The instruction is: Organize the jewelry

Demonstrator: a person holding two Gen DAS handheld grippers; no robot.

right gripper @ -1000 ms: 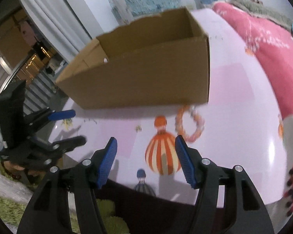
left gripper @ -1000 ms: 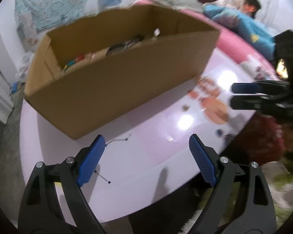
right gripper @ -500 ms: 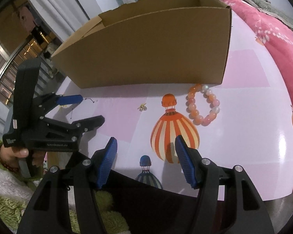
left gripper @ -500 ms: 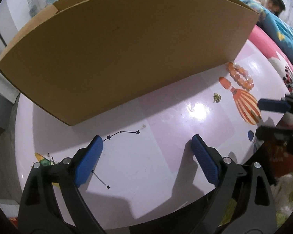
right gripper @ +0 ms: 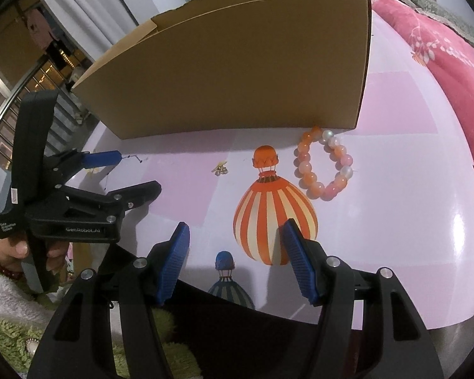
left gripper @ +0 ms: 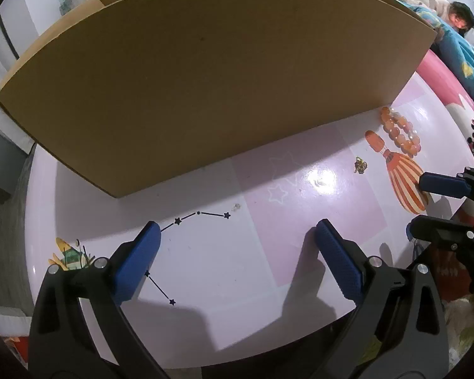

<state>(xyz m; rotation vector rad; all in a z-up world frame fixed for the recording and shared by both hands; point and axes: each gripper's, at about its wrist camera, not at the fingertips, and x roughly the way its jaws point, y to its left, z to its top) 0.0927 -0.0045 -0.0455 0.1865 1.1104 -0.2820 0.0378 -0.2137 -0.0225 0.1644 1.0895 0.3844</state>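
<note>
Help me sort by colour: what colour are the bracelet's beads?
Mostly orange bracelet, few pearly white; right wrist view.

The cardboard box hides its own contents behind its tall wall, and the tiny gold trinket on the desk, perhaps an earring, is too small to tell.

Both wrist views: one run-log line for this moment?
left tool: just been opening, empty | right tool: open, empty | bead bracelet: on table by cardboard box | small gold piece: on table

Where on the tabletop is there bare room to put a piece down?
Bare: the stretch between the left gripper and the cardboard box, and right of the bead bracelet. Crowded: the box's right corner, where bracelet and small gold earring lie.
</note>
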